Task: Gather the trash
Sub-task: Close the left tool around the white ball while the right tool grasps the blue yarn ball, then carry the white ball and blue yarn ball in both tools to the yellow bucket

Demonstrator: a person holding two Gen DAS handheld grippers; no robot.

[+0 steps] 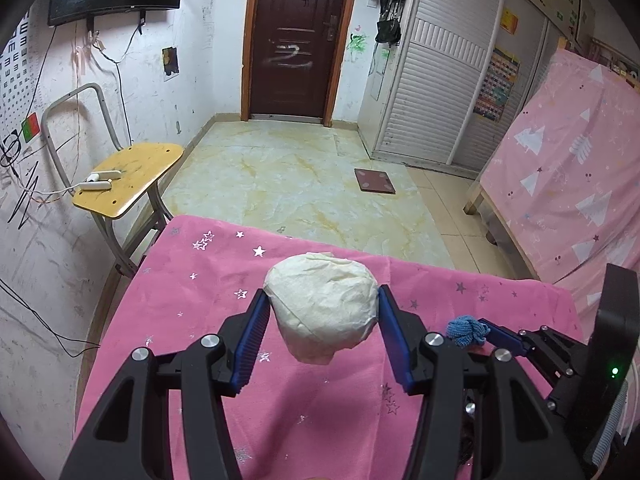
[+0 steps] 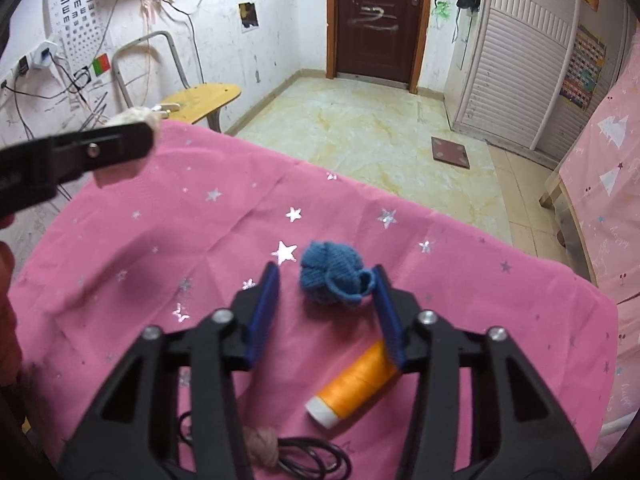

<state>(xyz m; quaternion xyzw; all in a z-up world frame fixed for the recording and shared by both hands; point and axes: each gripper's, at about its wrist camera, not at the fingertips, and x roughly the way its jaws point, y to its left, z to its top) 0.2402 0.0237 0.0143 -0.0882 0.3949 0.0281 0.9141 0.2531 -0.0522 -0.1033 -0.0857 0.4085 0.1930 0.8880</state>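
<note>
Pink starred tablecloth (image 2: 168, 216), mid-collection: left gripper (image 1: 320, 312) clamping paper wad (image 1: 322, 312); right gripper (image 2: 326, 280) half-closed around blue yarn ball (image 2: 330, 278), one pad touching. Next: squeeze, lift.

Broad stretches of the pink star-printed cloth on the table (image 2: 160, 220) are lying bare toward its far and left edges, leaving passing room. Nearer in, an orange thread spool (image 2: 356, 384), a coiled black cord (image 2: 316, 456) and a blue knitted ball (image 2: 334, 276) are crowding the way.

2 wrist views, close, angled down — sharing pink table (image 1: 168, 300), door (image 1: 298, 36).
</note>
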